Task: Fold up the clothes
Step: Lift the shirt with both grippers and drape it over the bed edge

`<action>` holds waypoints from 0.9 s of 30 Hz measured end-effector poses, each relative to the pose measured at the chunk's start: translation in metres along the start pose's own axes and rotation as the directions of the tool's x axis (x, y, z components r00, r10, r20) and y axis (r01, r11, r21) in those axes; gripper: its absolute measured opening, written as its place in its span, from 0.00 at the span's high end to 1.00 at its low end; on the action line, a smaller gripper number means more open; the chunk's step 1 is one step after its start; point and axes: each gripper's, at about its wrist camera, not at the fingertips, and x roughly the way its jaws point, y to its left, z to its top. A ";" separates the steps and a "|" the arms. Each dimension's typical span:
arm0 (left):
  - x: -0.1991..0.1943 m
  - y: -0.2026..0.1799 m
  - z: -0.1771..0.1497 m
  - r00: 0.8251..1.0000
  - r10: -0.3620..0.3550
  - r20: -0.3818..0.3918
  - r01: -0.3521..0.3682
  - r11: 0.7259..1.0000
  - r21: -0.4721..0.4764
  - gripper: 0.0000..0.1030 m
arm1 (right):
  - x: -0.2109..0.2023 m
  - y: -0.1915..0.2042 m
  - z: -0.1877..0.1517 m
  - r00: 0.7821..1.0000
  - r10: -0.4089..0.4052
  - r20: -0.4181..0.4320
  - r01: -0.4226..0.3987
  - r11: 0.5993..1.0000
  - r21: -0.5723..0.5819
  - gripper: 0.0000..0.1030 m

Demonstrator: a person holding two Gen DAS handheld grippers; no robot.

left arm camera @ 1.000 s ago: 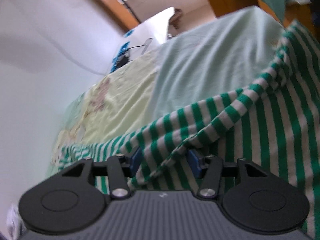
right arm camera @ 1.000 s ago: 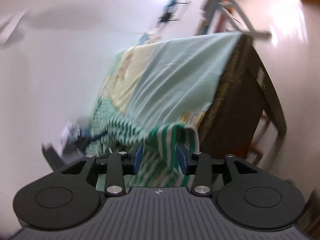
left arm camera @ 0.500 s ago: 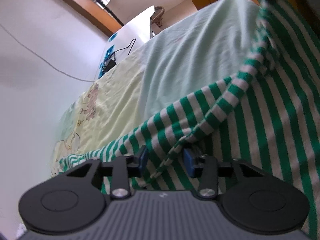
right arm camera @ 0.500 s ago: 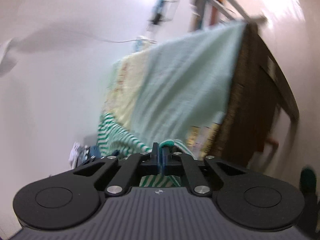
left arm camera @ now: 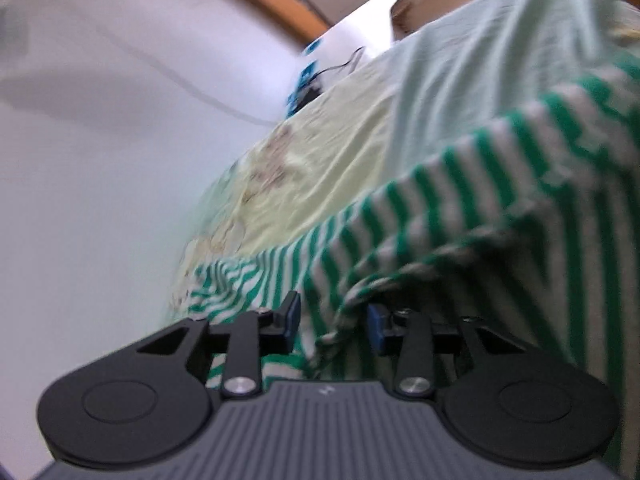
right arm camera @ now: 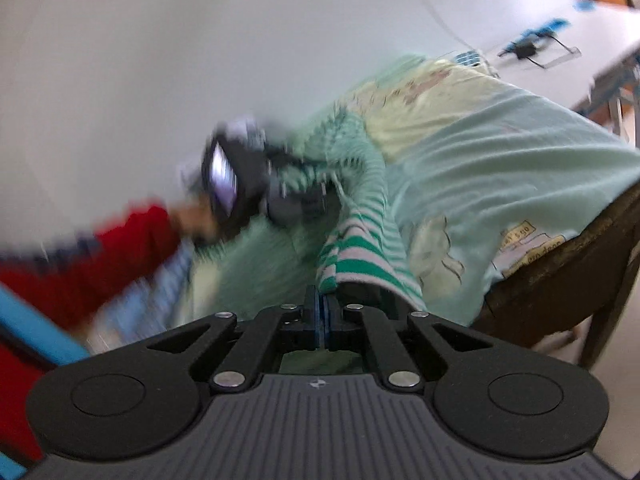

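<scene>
A green-and-white striped garment [left arm camera: 460, 208] lies spread over a bed with a pale green and yellow sheet [left arm camera: 460, 80]. In the left wrist view my left gripper [left arm camera: 334, 318] is half open. A raised fold of the stripes lies between its blue pads [left arm camera: 294, 316], with a dark gap beside the right pad. My right gripper [right arm camera: 322, 316] is shut on an edge of the striped garment [right arm camera: 360, 248] at the bed's near corner. From there the cloth runs as a ridge up to the blurred left gripper [right arm camera: 256, 192].
A person's red sleeve [right arm camera: 100, 256] and hand [right arm camera: 192, 220] hold the left gripper. The dark wooden bed frame [right arm camera: 560, 280] shows under the sheet [right arm camera: 500, 160] on the right. A white table [right arm camera: 580, 32] with small blue items stands beyond the bed, against a white wall.
My right gripper closed on the garment's edge, then rolled and rose with it. The left gripper's jaws narrowed around the fold and it shifted along the bed.
</scene>
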 end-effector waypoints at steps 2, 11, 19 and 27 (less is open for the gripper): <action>0.003 0.005 -0.002 1.000 0.007 -0.009 -0.007 1.000 -0.031 0.59 | 0.009 0.007 -0.011 0.997 -0.064 -0.050 0.058 0.992 -0.111 0.98; -0.003 0.024 -0.023 0.998 0.001 -0.059 -0.010 0.987 -0.160 0.53 | 0.057 0.018 -0.063 0.950 -0.121 -0.289 0.042 0.963 -0.264 0.97; -0.052 0.002 -0.015 0.995 -0.063 0.082 0.071 0.993 -0.099 0.39 | 0.028 -0.047 -0.036 0.997 0.030 -0.067 -0.003 0.933 0.360 0.60; -0.082 -0.042 0.006 0.963 -0.222 0.155 0.232 0.971 -0.055 0.40 | 0.055 -0.063 -0.050 0.992 0.120 -0.041 -0.075 0.818 0.570 0.99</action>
